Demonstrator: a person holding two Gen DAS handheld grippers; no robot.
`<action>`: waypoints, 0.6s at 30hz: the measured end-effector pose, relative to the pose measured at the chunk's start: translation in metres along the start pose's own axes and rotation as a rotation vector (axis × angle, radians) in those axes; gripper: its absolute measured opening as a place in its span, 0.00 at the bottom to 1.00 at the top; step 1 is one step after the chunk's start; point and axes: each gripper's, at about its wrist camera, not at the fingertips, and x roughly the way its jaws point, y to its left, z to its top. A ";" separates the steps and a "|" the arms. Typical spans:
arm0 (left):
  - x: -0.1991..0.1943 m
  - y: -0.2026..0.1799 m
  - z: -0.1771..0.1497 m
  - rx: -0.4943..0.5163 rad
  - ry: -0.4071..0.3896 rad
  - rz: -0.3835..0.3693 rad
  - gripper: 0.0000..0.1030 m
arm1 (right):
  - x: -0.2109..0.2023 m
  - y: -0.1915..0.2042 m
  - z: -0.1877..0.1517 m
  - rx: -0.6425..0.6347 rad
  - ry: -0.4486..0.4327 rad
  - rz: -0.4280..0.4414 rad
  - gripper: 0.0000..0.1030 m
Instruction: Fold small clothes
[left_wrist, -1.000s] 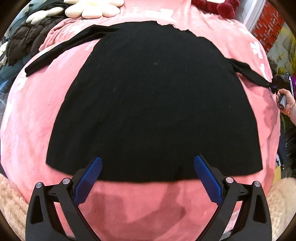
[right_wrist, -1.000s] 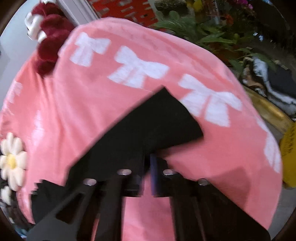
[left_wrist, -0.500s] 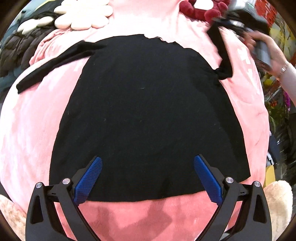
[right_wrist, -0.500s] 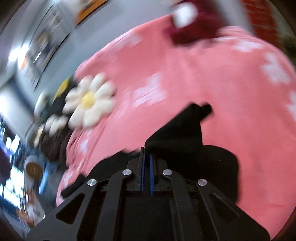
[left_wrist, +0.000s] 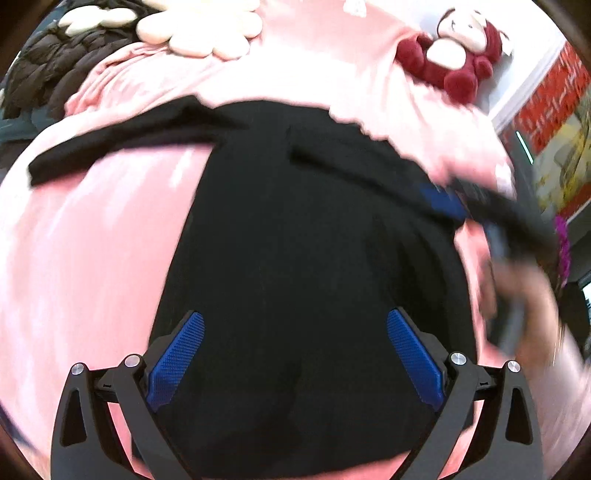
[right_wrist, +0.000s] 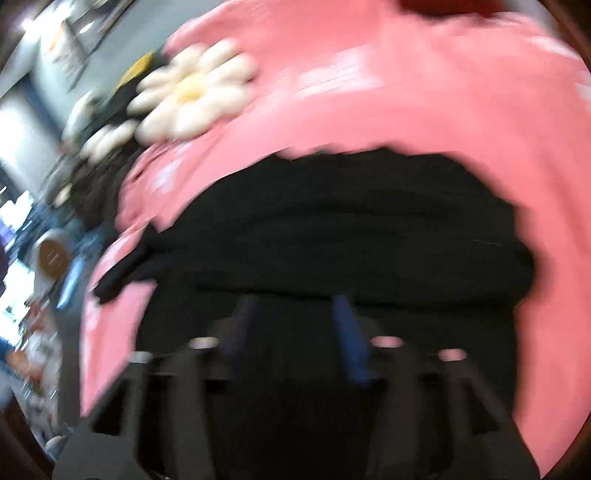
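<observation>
black knit garment (left_wrist: 303, 236): spread flat on plush pink blanket with white bows (left_wrist: 92, 240), one sleeve folded in across chest, other sleeve trailing outward over bare pink. near hem edge ringed by open blanket. left gripper (left_wrist: 295, 354): blue ribbed pads spread wide, holding nothing, poised over garment's near hem. right gripper (right_wrist: 299, 325): blurred, pads parted, over garment's sleeve side. beyond garment's collar: cream daisy-shaped cushion (left_wrist: 207, 29), red and cream stuffed toy (left_wrist: 450, 55).
</observation>
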 end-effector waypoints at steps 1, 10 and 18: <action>0.008 -0.002 0.016 -0.016 0.000 -0.014 0.94 | -0.006 -0.013 -0.004 -0.002 -0.005 -0.041 0.53; 0.132 -0.021 0.136 -0.210 0.101 -0.077 0.89 | -0.008 -0.083 -0.024 0.084 0.013 -0.136 0.53; 0.145 -0.021 0.184 -0.163 0.001 -0.125 0.03 | 0.023 -0.084 0.008 0.064 -0.029 -0.097 0.35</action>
